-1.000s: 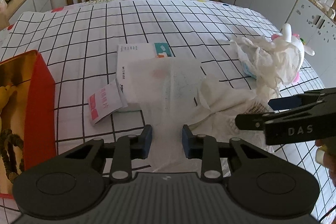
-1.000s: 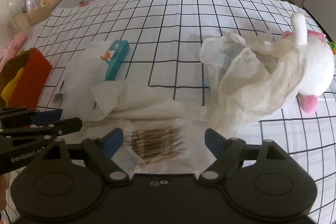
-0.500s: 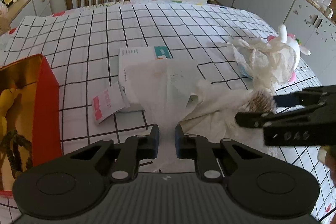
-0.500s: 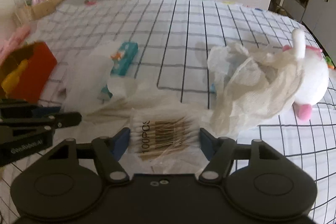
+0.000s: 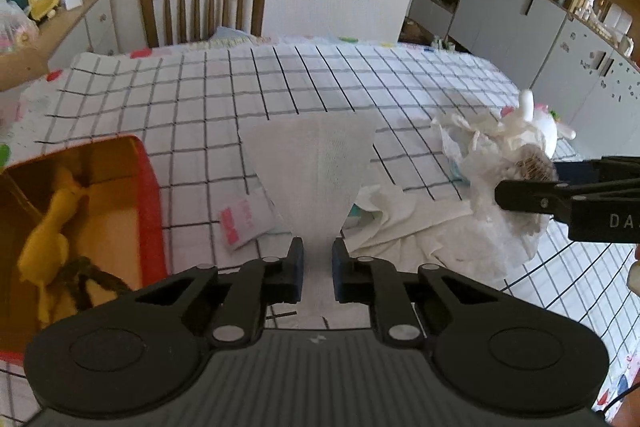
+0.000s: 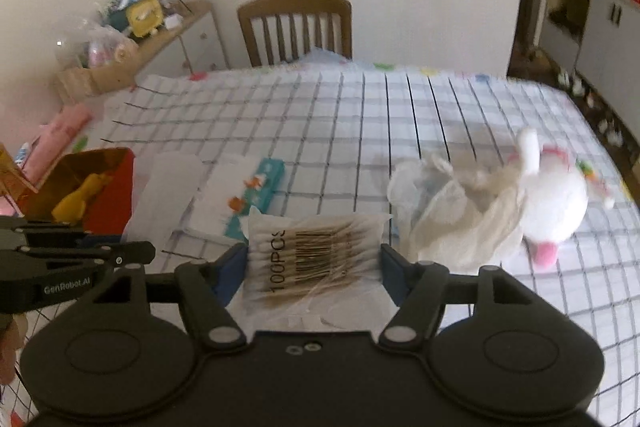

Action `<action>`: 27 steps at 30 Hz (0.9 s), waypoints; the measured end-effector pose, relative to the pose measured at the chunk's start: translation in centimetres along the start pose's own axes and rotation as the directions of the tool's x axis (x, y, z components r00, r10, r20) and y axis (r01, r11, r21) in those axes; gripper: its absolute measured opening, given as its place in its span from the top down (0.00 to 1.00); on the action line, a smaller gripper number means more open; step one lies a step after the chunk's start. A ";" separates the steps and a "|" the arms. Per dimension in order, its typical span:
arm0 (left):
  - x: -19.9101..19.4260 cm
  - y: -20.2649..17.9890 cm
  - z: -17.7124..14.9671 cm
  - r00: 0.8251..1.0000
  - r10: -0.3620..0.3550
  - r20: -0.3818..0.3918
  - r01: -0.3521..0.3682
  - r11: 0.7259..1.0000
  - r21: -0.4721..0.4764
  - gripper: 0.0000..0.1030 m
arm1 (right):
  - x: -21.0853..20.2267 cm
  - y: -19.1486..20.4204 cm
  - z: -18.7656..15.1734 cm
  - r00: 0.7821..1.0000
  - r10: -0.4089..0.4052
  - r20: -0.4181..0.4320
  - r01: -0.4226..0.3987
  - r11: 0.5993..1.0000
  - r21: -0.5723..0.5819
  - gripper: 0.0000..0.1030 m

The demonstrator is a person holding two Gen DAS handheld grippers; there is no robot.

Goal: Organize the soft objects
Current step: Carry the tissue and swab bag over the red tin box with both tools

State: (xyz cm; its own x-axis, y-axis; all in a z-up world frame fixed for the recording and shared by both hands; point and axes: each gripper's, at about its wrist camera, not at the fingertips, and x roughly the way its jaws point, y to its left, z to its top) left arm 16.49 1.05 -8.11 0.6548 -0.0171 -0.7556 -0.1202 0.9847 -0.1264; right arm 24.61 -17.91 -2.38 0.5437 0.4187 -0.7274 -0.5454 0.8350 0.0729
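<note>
A white cloth (image 5: 316, 179) hangs pinched in the left gripper (image 5: 317, 263), lifted off the surface (image 5: 240, 87); beyond it the checked top lies open to the far edge. The right gripper (image 6: 312, 267) clamps a swab pack (image 6: 312, 259) marked "100PCS". Left of the left gripper, a red box (image 5: 152, 203) holds a yellow toy (image 5: 52, 235).

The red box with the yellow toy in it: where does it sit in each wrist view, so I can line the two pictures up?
Left wrist view: red box fills the lower left, beside the left gripper.
Right wrist view: red box sits small at the left edge, beyond the left gripper's arm.
Shared landmark: wooden chair at the table's far side.
</note>
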 end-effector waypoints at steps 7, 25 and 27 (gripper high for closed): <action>-3.6 1.6 0.6 0.999 0.007 0.048 -0.007 1.000 -0.005 0.87 | -2.7 2.3 2.1 0.995 0.044 0.093 -0.039 0.997 -0.059 0.33; -10.4 10.0 1.8 0.986 0.108 0.129 -0.096 0.990 -0.100 0.87 | -2.1 13.3 4.9 0.973 0.224 0.053 -0.204 0.946 -0.253 0.33; -11.0 10.9 2.3 0.981 0.128 0.147 -0.114 0.988 -0.101 0.87 | -1.6 14.7 5.2 0.970 0.241 0.041 -0.221 0.936 -0.276 0.33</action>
State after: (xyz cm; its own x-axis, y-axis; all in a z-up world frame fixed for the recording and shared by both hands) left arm 9.68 12.35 0.33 0.7366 0.1349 -0.6628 -0.2689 0.9575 -0.1040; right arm 19.02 -4.42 3.36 0.4217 0.6219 -0.6599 -0.8062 0.5902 0.0410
